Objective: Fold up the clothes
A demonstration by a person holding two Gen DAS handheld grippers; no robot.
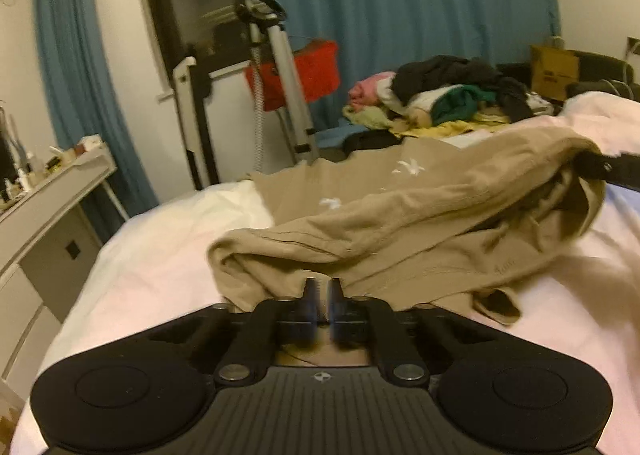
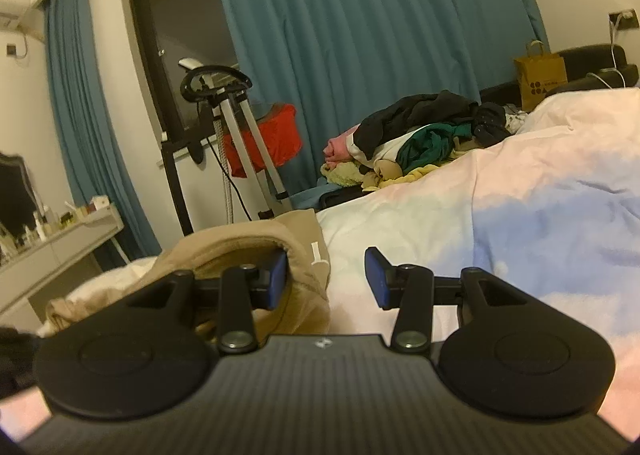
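Observation:
A tan garment (image 1: 400,223) lies crumpled across the white bed (image 1: 152,255). My left gripper (image 1: 323,289) is shut on the garment's near edge, cloth pinched between the fingers. My right gripper (image 2: 326,275) is open; its left finger (image 2: 276,279) rests against a fold of the same tan garment (image 2: 240,251), its right finger (image 2: 378,279) over bare sheet. The right gripper also shows in the left wrist view (image 1: 600,167), at the garment's far right end.
A pile of mixed clothes (image 1: 440,95) lies at the bed's far end, also in the right wrist view (image 2: 420,135). A white dresser (image 1: 52,215) with small items stands left. An exercise machine (image 1: 272,75), blue curtains (image 1: 400,7) and a paper bag (image 2: 540,75) stand behind.

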